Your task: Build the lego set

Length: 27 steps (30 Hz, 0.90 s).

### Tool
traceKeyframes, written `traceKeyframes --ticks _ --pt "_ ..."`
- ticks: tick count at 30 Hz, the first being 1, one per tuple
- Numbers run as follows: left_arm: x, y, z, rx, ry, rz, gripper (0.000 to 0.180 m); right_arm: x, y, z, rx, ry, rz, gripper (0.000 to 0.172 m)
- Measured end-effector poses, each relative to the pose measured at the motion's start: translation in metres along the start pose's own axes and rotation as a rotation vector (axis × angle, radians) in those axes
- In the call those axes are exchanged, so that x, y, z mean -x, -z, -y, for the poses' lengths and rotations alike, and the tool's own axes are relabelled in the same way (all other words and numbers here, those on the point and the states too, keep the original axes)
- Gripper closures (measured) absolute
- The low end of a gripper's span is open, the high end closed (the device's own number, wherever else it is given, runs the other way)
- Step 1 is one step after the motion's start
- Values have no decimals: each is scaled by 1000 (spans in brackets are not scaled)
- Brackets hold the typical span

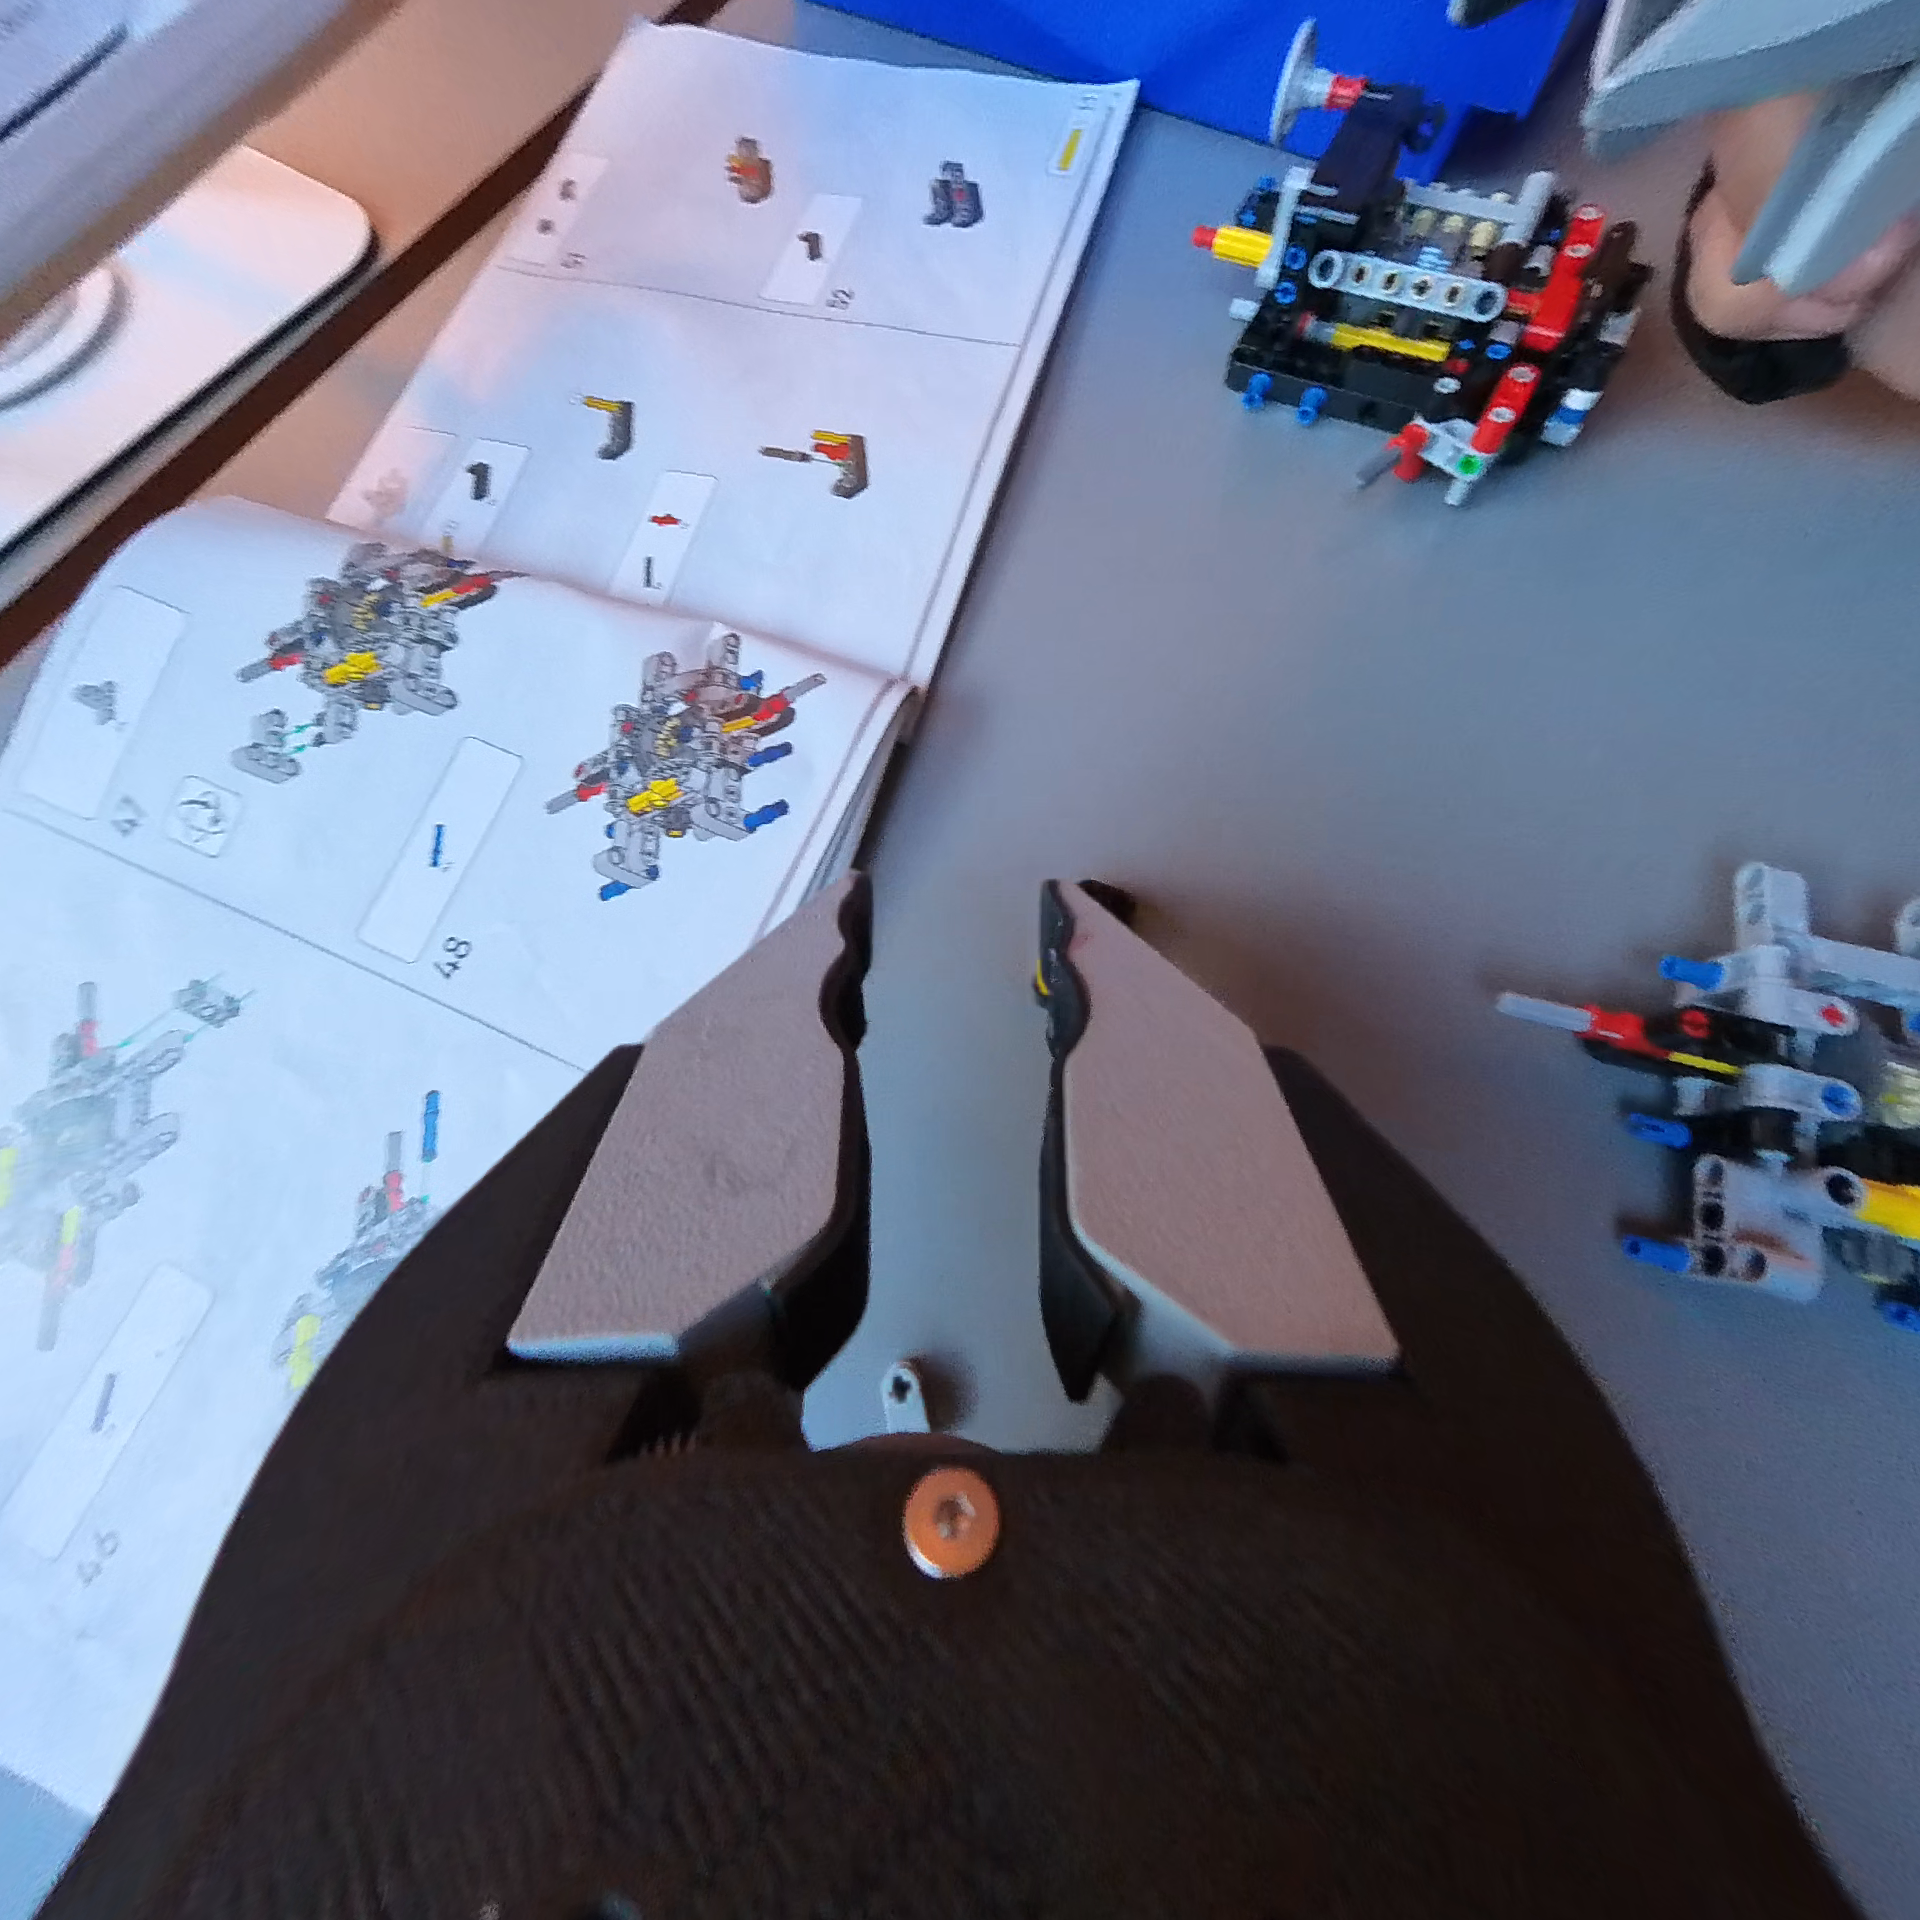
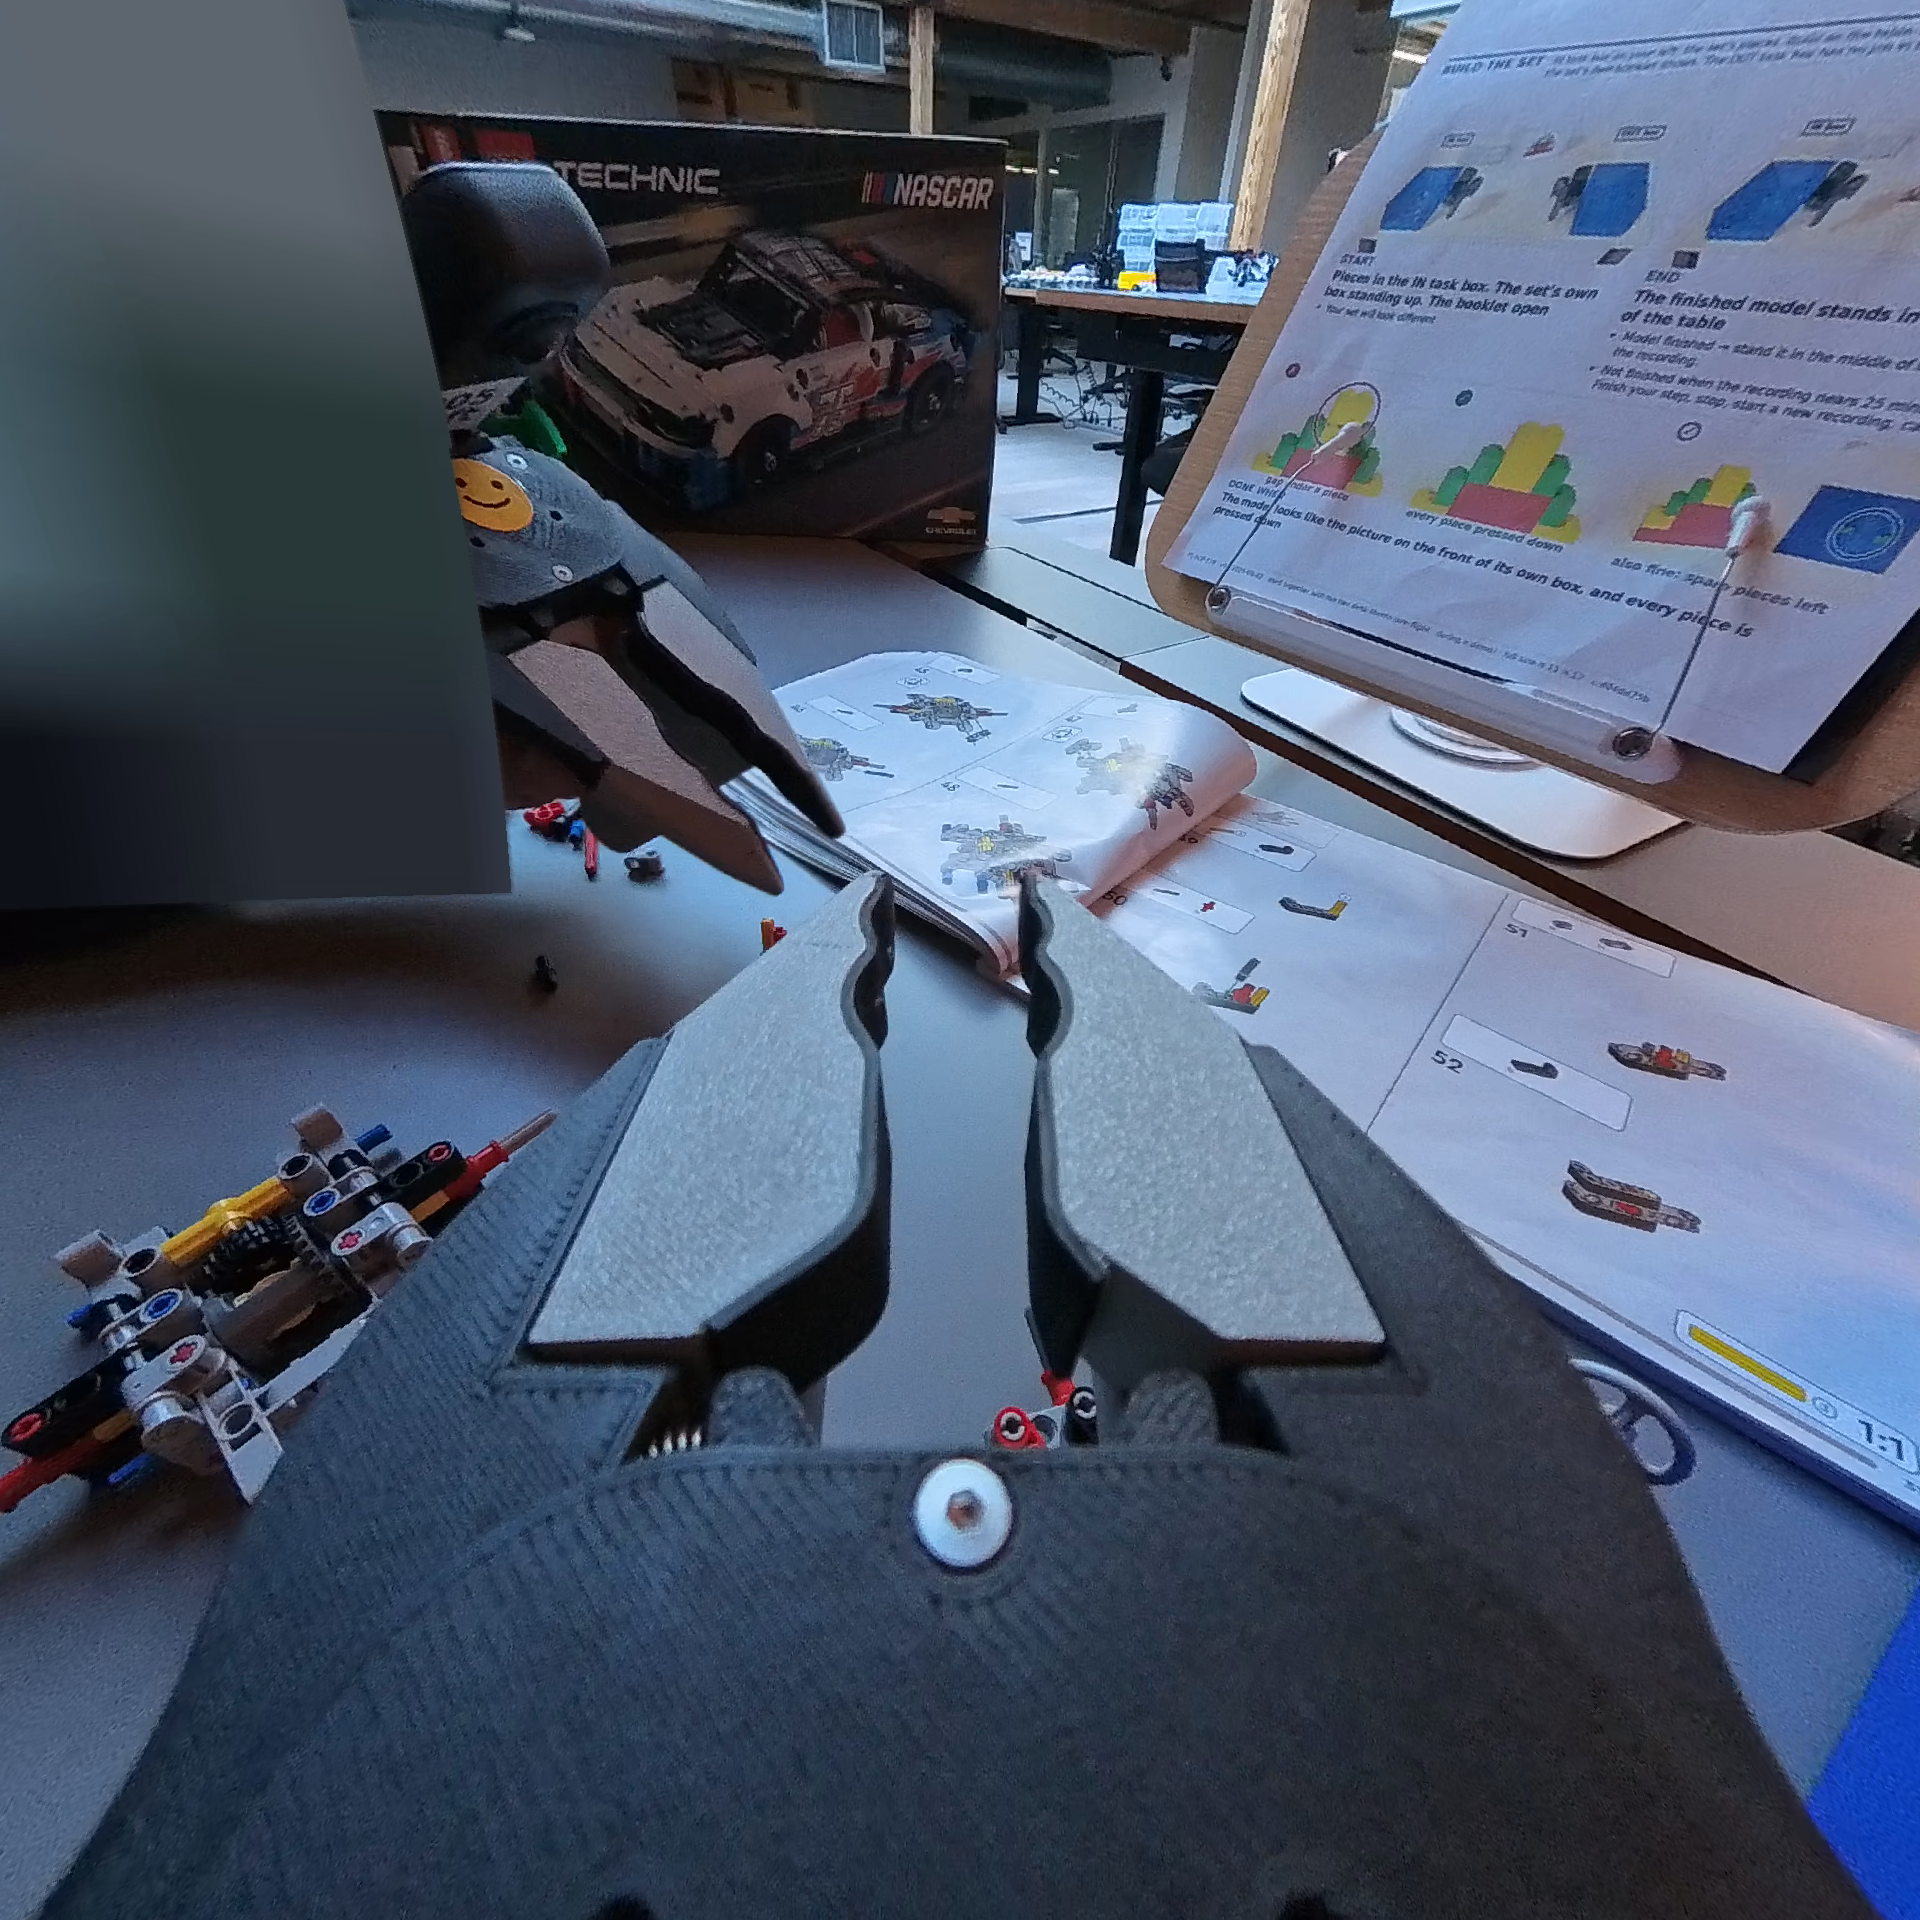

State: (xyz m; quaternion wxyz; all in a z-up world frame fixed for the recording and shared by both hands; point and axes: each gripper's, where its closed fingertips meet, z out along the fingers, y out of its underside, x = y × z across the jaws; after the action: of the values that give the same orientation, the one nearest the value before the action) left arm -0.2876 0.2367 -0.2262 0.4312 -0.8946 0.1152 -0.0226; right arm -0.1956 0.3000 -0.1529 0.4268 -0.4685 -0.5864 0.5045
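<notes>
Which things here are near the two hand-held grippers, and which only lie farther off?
Near the grippers:
- left hand-held gripper, open, empty
- right hand-held gripper, open, empty
- open instruction booklet
- grey brick assembly

Farther off:
- black and red brick assembly
- set's box
- sheet on stand
- loose small pieces

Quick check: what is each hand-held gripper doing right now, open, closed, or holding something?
Left hand-held gripper: open, nothing between its fingers, beside the instruction booklet.
Right hand-held gripper: open, nothing held.
</notes>
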Motion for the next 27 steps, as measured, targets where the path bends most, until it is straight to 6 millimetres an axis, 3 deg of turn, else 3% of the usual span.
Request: traceKeyframes --ticks 11,27 --pt "19 -1 11 -99 54 132 156 -1 1 3 -13 9 -13 152" --pt "18 -8 0 -30 -16 184 157 0 -4 -1 -1 -7 -5 154"
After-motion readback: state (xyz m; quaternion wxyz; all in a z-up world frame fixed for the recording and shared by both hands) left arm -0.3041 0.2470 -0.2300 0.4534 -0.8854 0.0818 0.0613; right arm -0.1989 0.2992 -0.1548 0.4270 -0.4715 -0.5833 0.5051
